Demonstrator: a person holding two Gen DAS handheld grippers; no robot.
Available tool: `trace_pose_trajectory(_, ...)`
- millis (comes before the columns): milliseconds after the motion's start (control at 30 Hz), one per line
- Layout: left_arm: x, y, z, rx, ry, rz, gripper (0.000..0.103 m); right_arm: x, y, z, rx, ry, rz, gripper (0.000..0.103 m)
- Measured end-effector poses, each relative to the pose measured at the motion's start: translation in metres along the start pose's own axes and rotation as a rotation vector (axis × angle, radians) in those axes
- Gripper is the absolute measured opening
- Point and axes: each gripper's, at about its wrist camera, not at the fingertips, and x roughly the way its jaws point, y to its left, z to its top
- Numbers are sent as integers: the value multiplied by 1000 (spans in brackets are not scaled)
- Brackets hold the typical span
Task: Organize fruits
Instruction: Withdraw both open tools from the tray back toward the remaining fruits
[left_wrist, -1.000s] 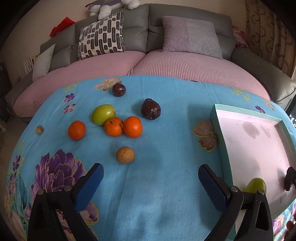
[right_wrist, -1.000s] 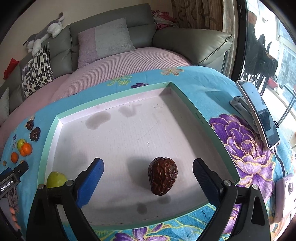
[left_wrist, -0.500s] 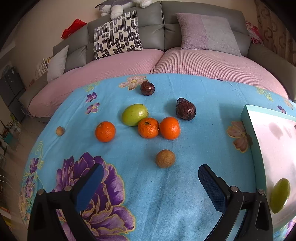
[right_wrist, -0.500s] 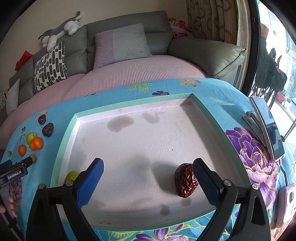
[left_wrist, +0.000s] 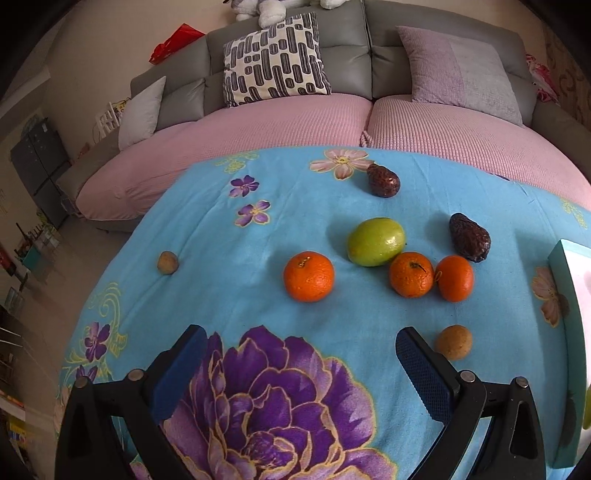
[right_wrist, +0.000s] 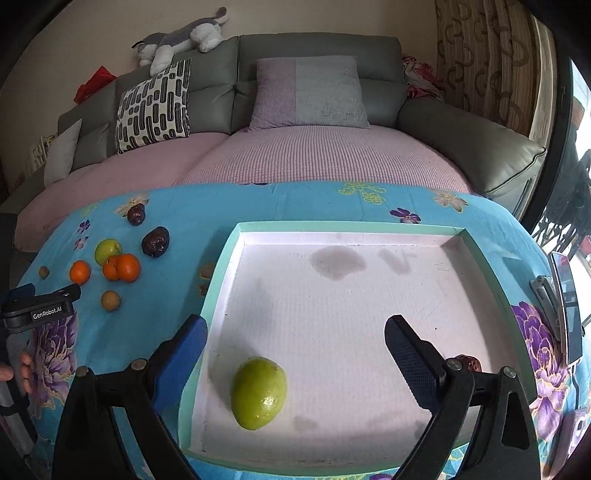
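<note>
Loose fruit lies on the blue flowered cloth: three oranges (left_wrist: 308, 276), a green fruit (left_wrist: 375, 241), two dark wrinkled fruits (left_wrist: 470, 238) and two small brown ones (left_wrist: 453, 342). My left gripper (left_wrist: 297, 363) hovers open above the purple flower print, short of the nearest orange, holding nothing. In the right wrist view a white tray with a green rim (right_wrist: 221, 258) holds a green fruit (right_wrist: 258, 392) and a dark fruit (right_wrist: 468, 363) half hidden behind my right finger. My right gripper (right_wrist: 295, 354) stands open over the tray, empty. The left gripper (right_wrist: 40, 308) shows there at far left.
A grey sofa with a pink cover (left_wrist: 295, 129) and cushions curves behind the table. A phone on a stand (right_wrist: 565, 306) sits at the table's right edge. The tray's corner (left_wrist: 565, 266) borders the fruit group on the right. A hand (right_wrist: 22, 369) holds the left tool.
My left gripper has swung left and closer to the oranges, away from the tray. My right gripper has shifted left over the tray, so the green fruit now lies between its fingers and the dark fruit sits right.
</note>
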Motion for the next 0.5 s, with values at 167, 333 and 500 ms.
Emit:
trace_pose_trajectory(167,6,29,3,-43,18,-15,103,15,36,12,-50,53,52,97)
trace_pose_trajectory(333,9,47,6,-83,29,-63,103,23,68,27,-91,52,117,97)
trace_pose_trajectory(500,8,56,15,-129,9,-121,103,25,96,40,-130,25,160,97)
